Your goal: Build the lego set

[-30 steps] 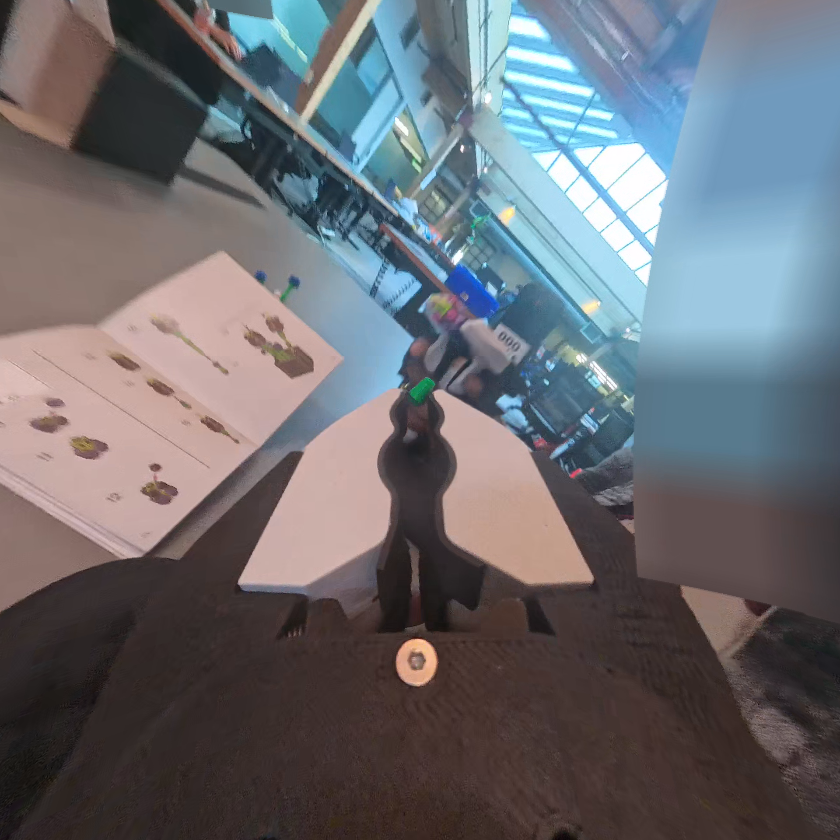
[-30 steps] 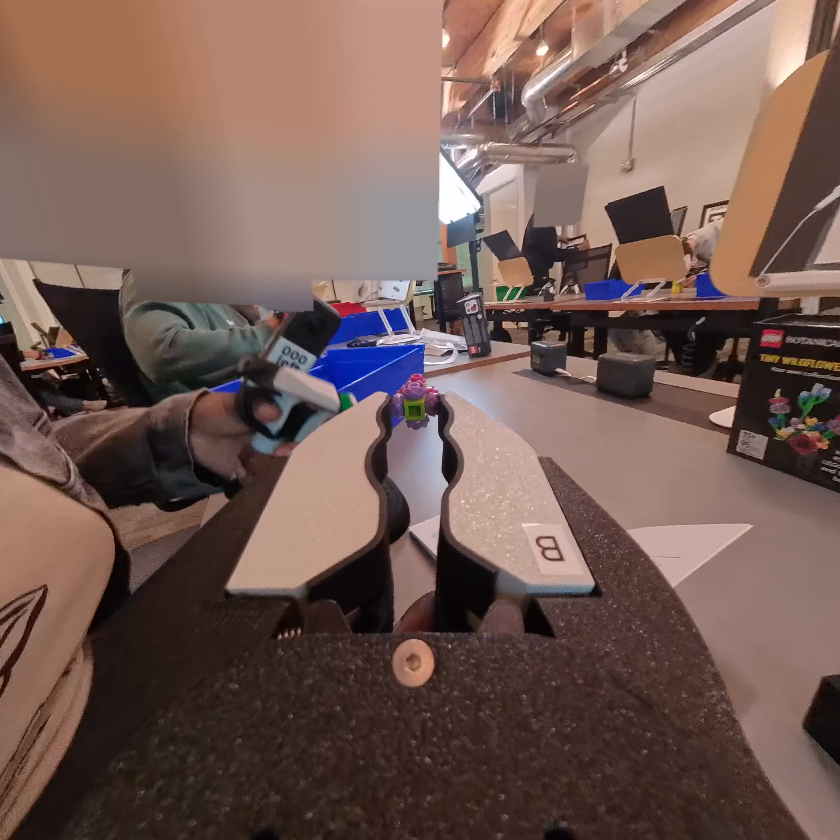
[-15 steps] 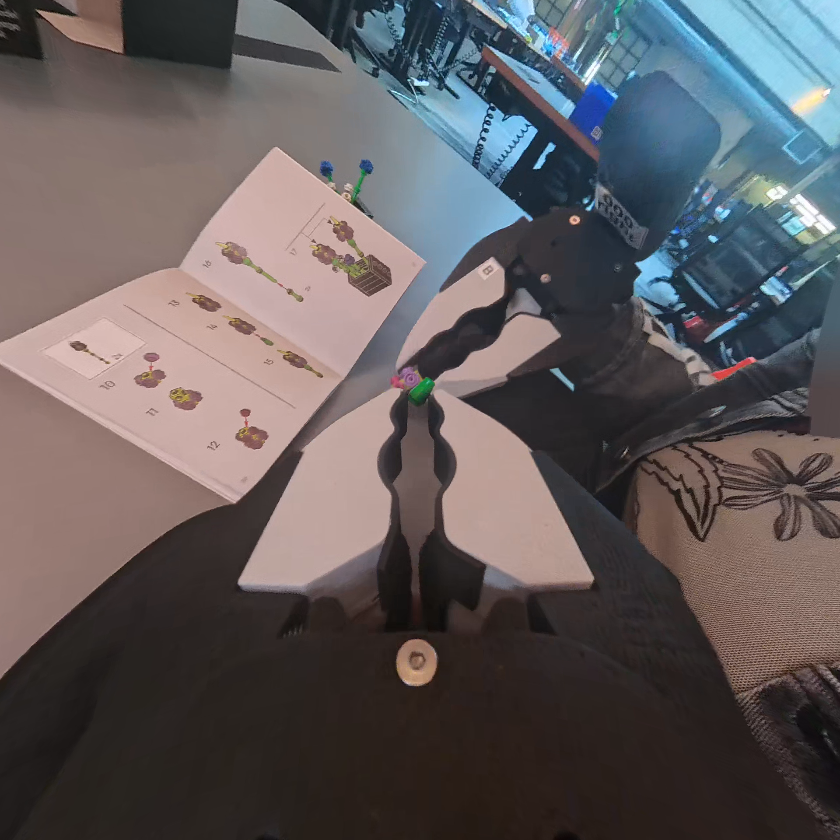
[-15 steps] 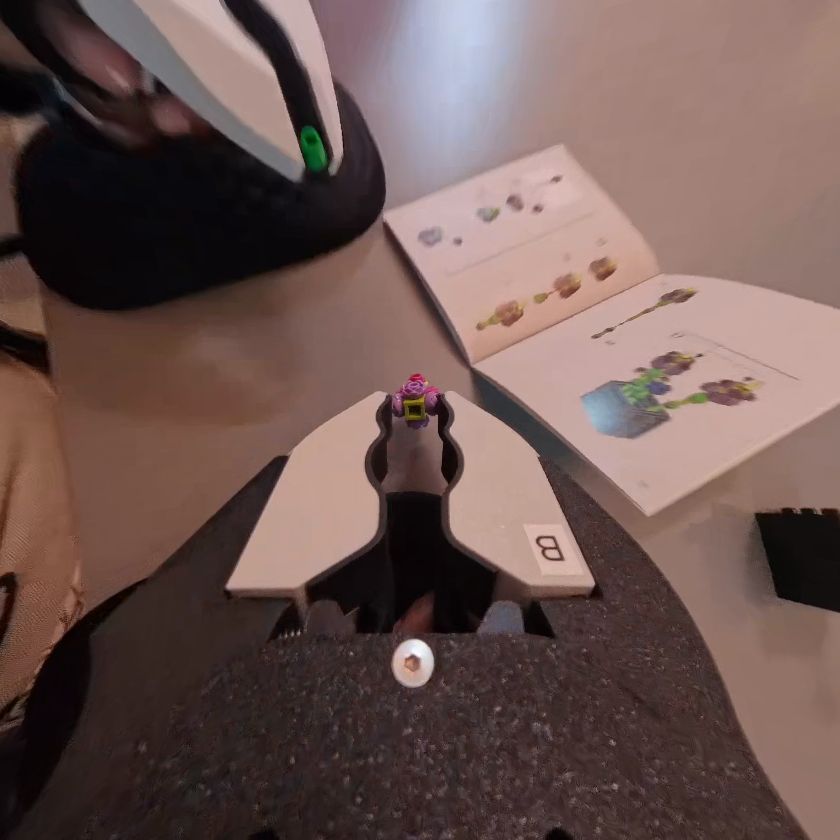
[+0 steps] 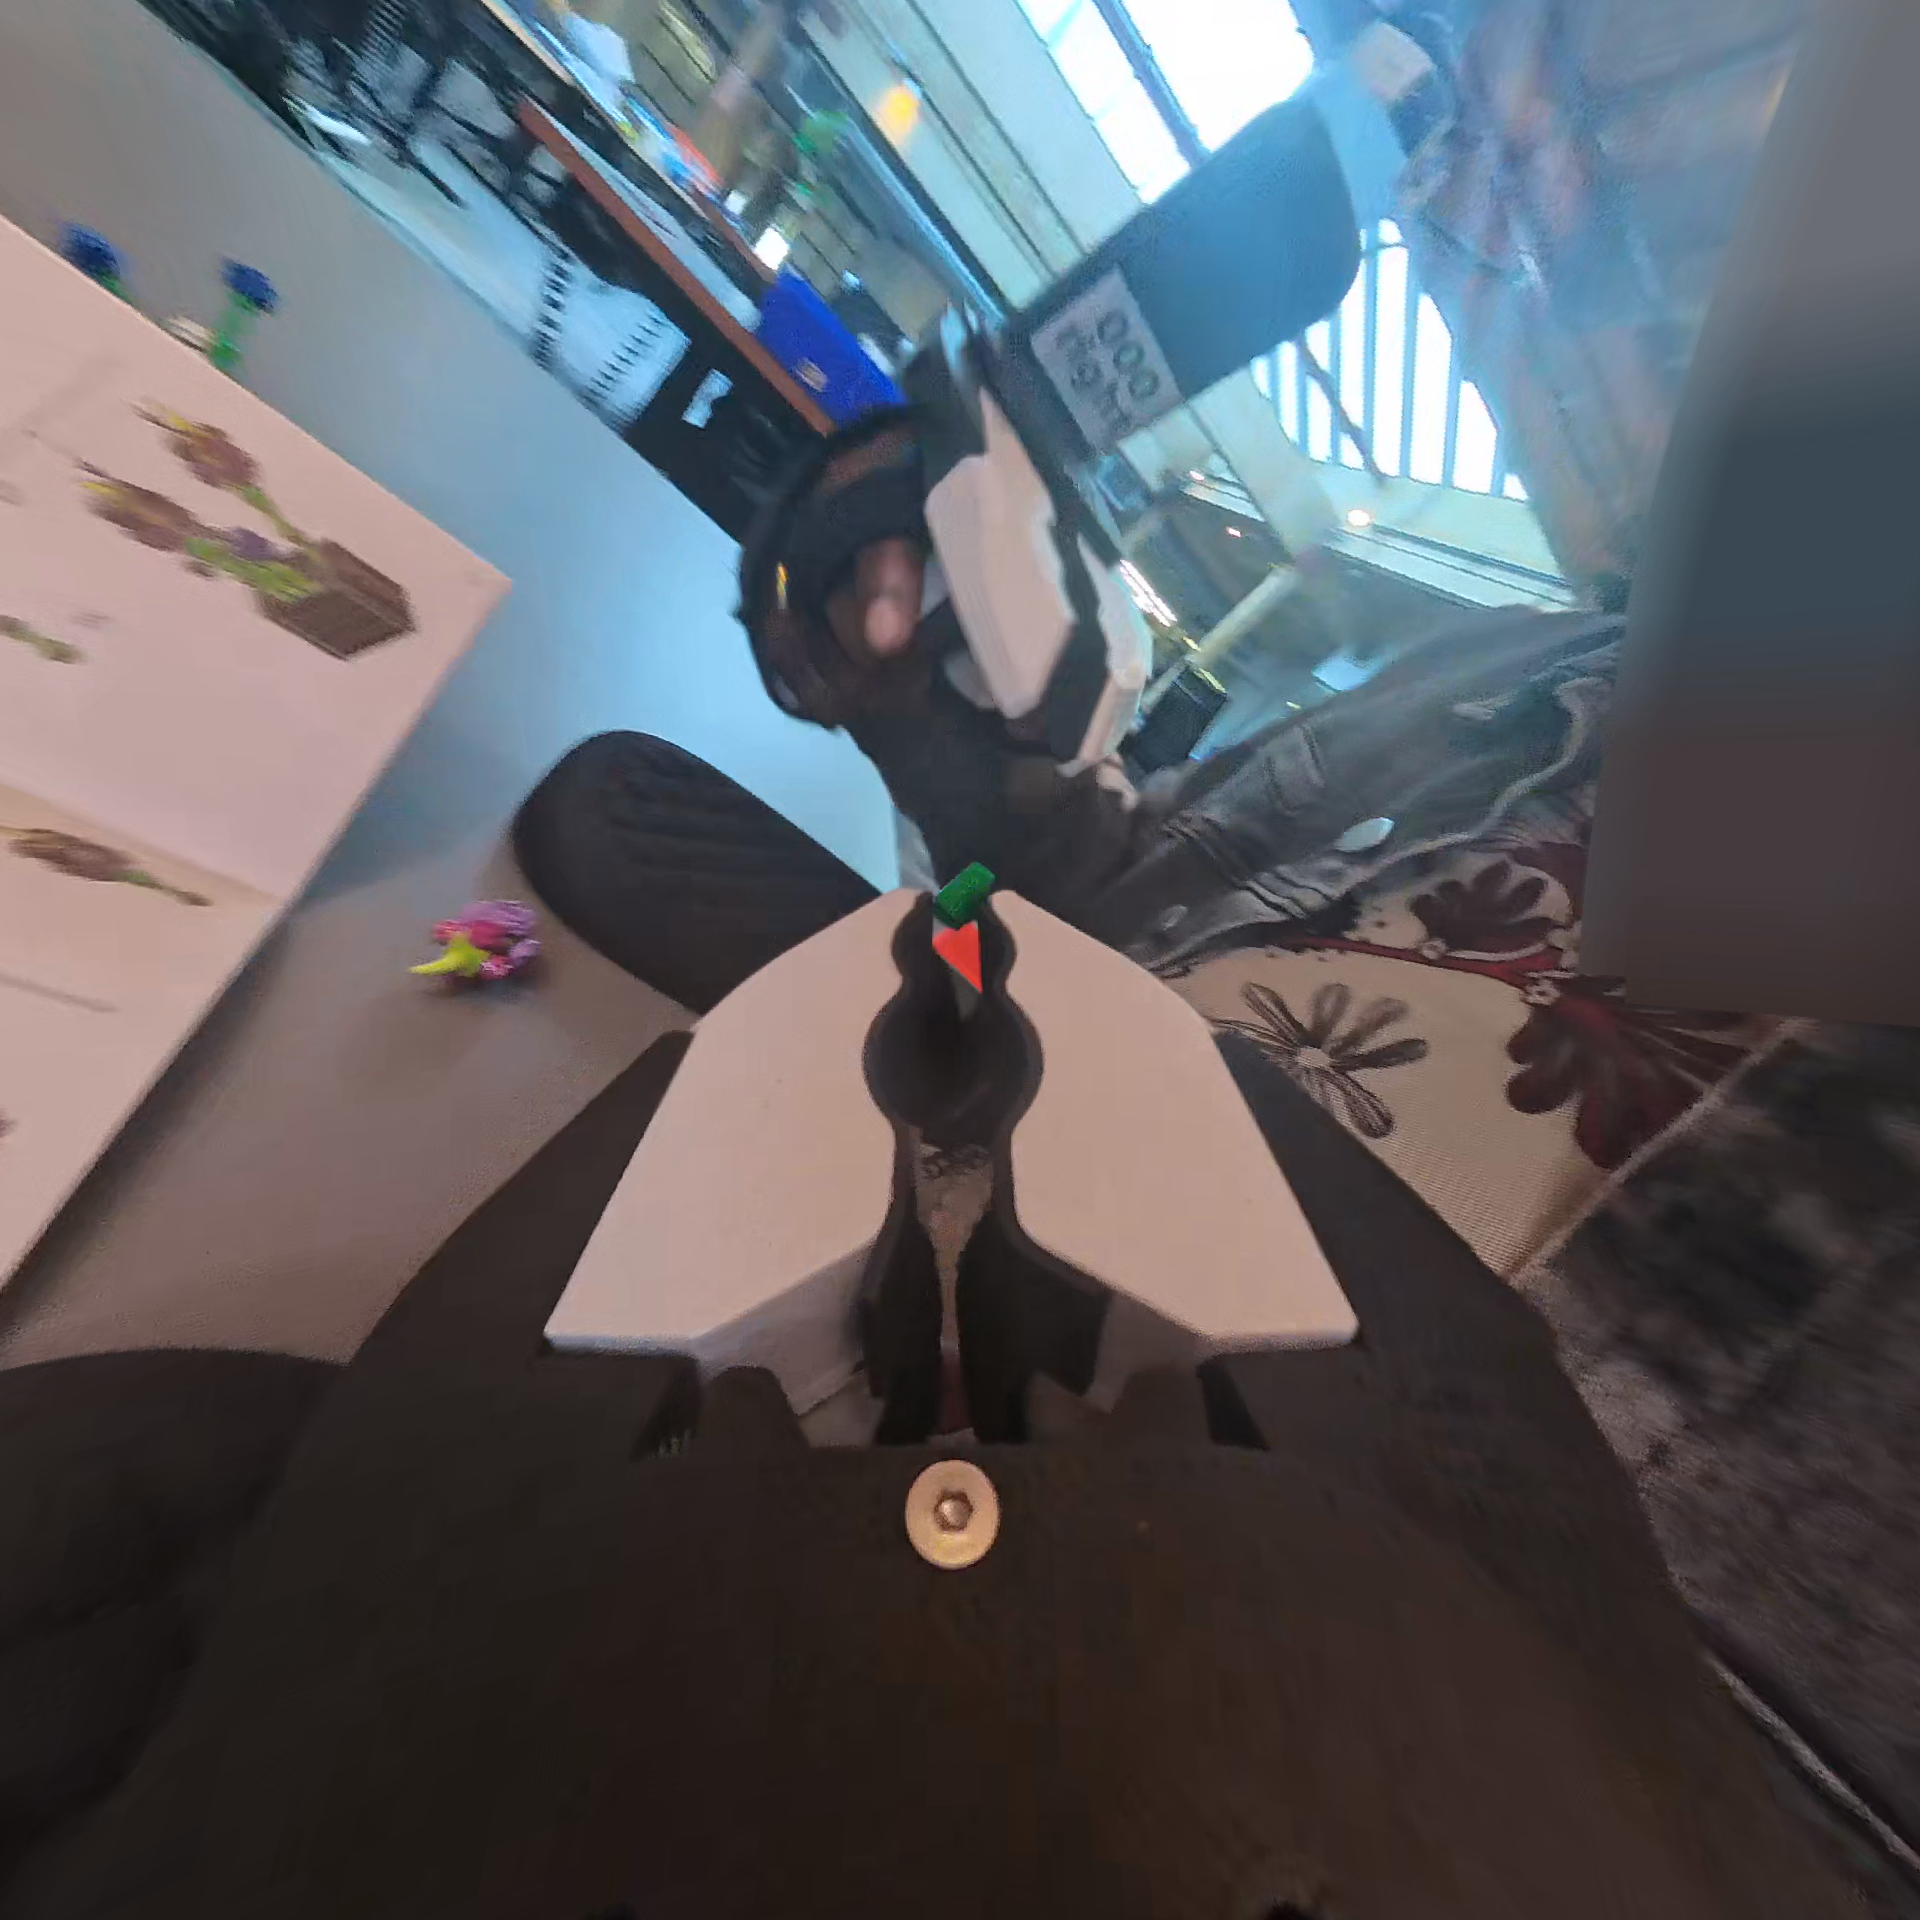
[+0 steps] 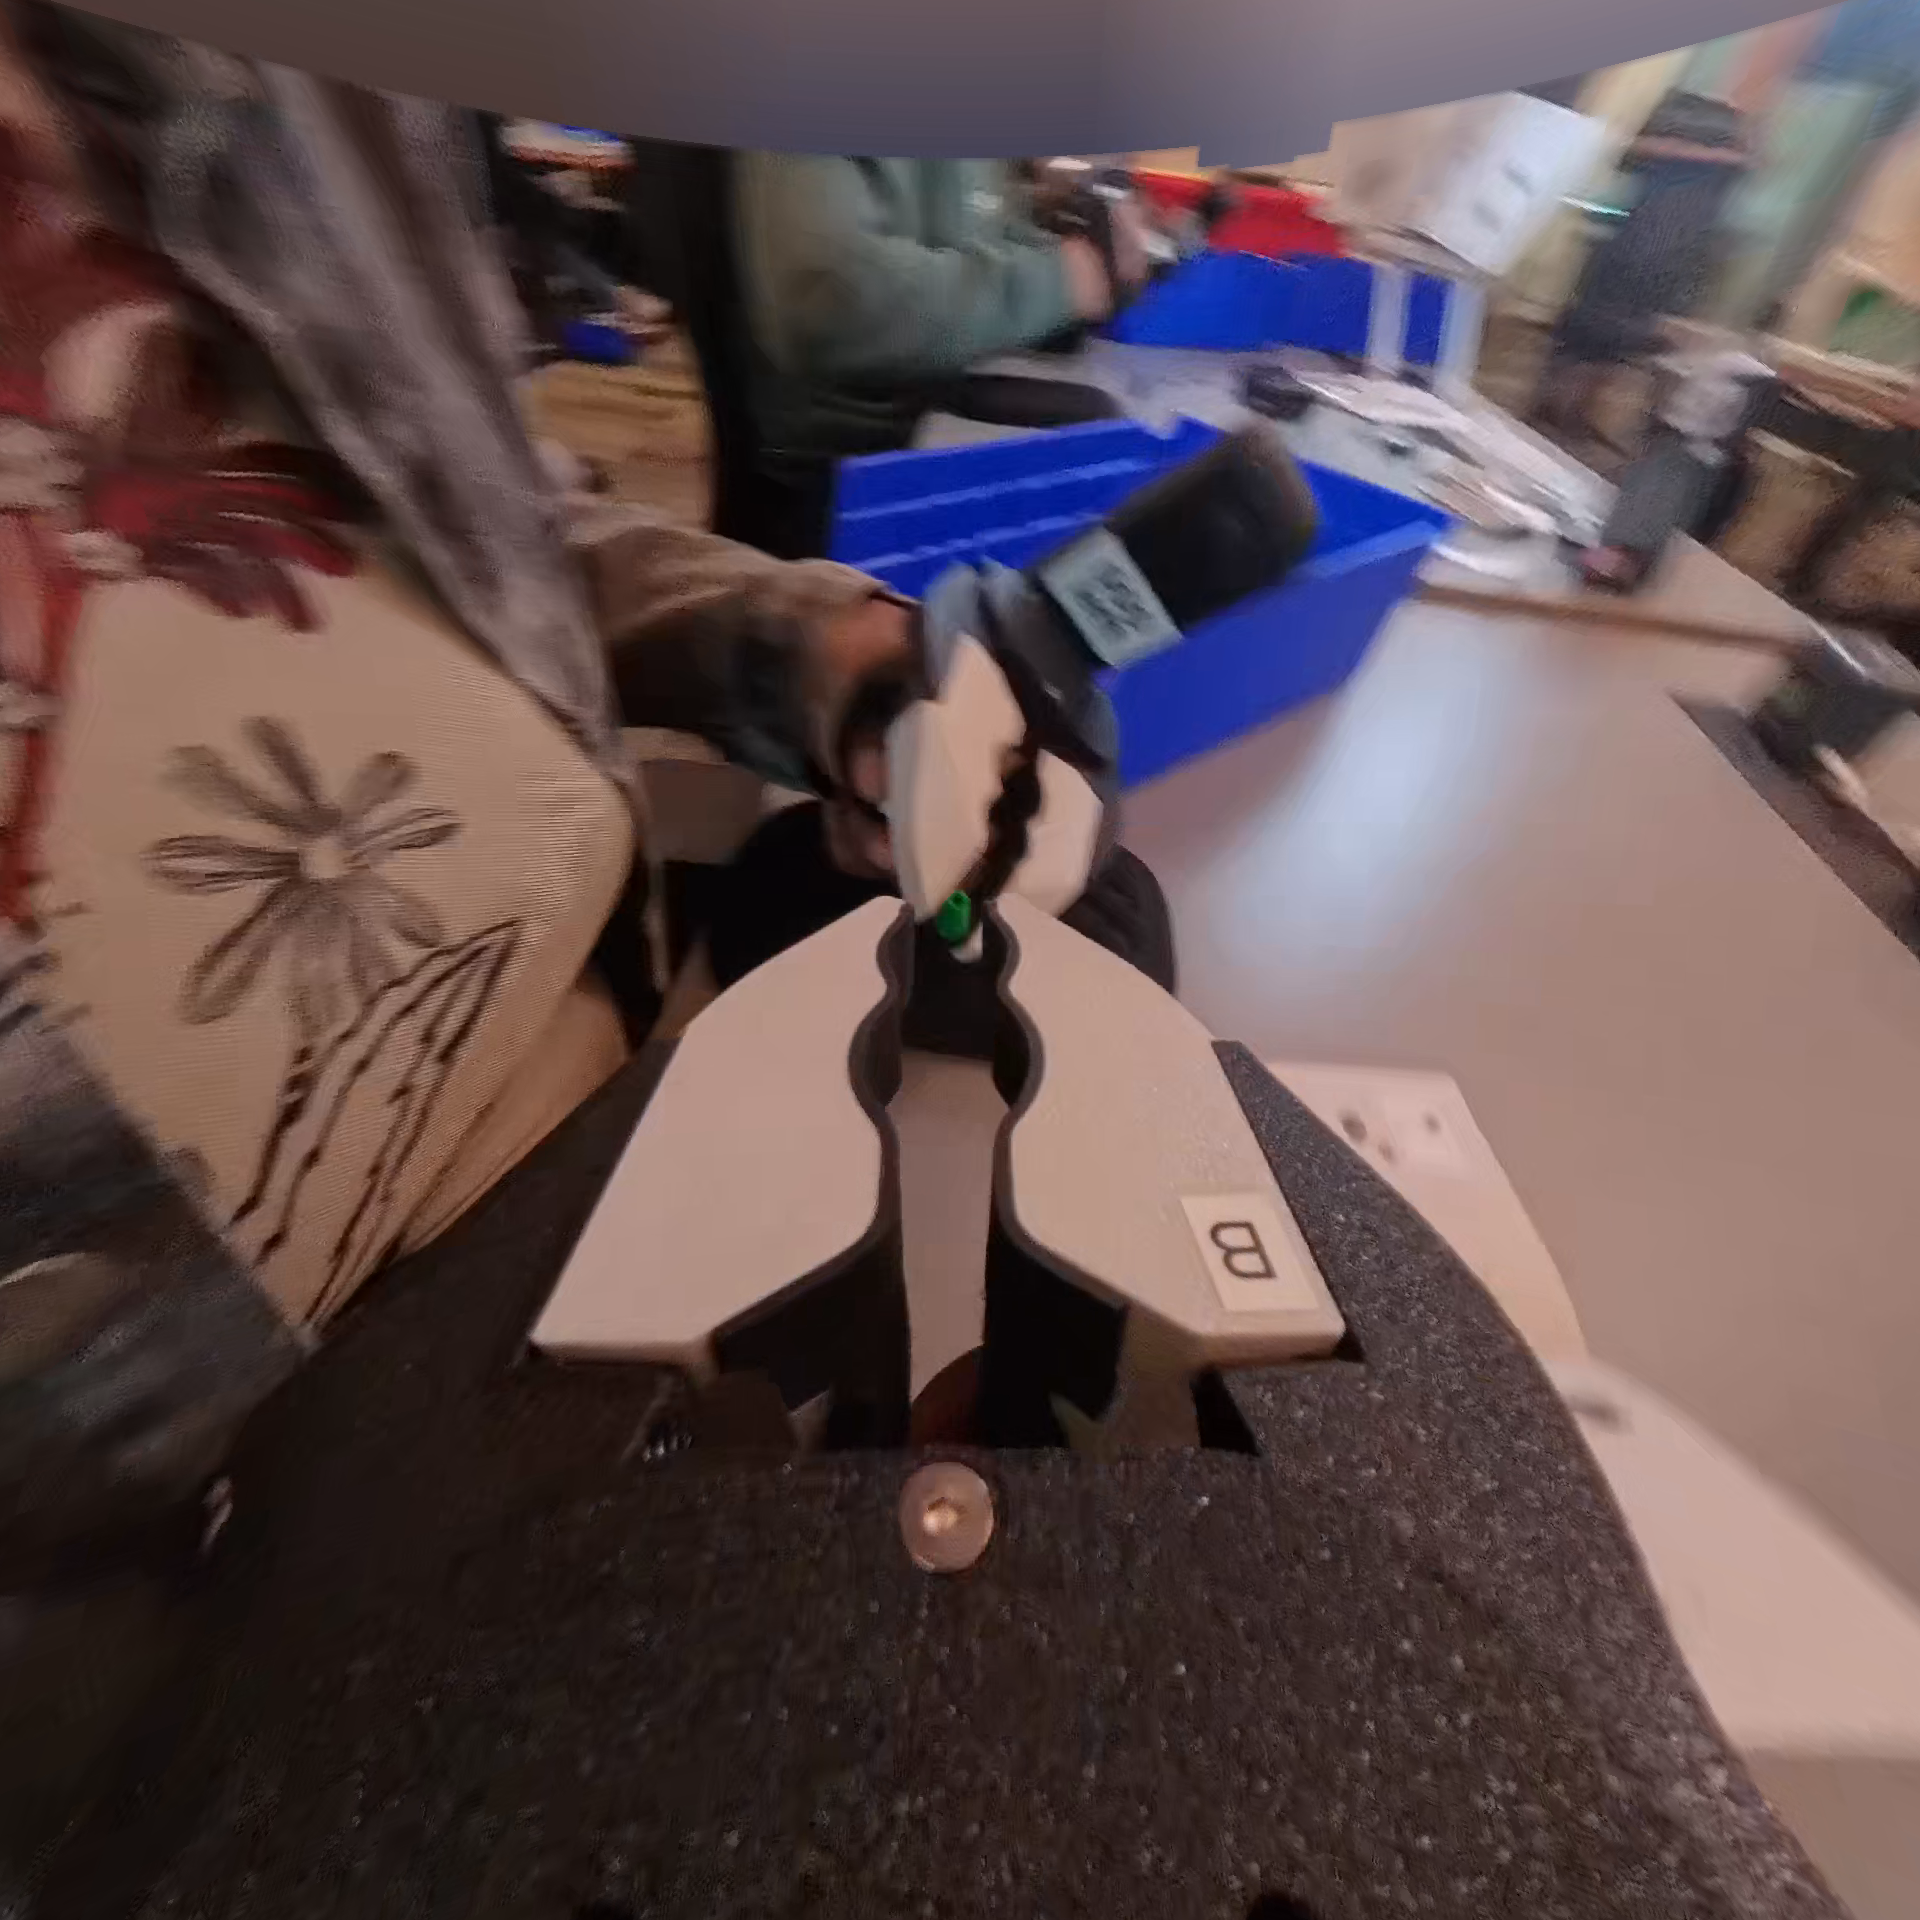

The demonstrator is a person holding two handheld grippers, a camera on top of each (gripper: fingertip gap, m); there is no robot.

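My left gripper (image 5: pixel 961 912) is shut on a small green Lego piece (image 5: pixel 964 891), held up above the grey table (image 5: pixel 582 582). A purple flower build with a lime part (image 5: pixel 480 940) lies loose on the table to its left, beside the open instruction booklet (image 5: pixel 208 665). My right gripper (image 6: pixel 951 925) is part open and empty. In the right wrist view the left gripper's fingers (image 6: pixel 951 769) hold the green piece (image 6: pixel 952 916) just in front of its fingertips. The right gripper's fingers (image 5: pixel 997 561) show farther off in the left wrist view.
Two blue flowers on green stems (image 5: pixel 241 301) stand past the booklet. A black rounded object (image 5: pixel 675 831) lies on the table near the flower. The person's floral garment (image 6: pixel 312 883) is close on the left. A blue bin (image 6: pixel 1247 644) stands behind. The booklet (image 6: pixel 1455 1195) lies right. The grippers are tip to tip, or close to it.
My right gripper has let go of the purple flower, which now lies on the table. Both grippers have swung to face each other again. The left still holds the green piece.
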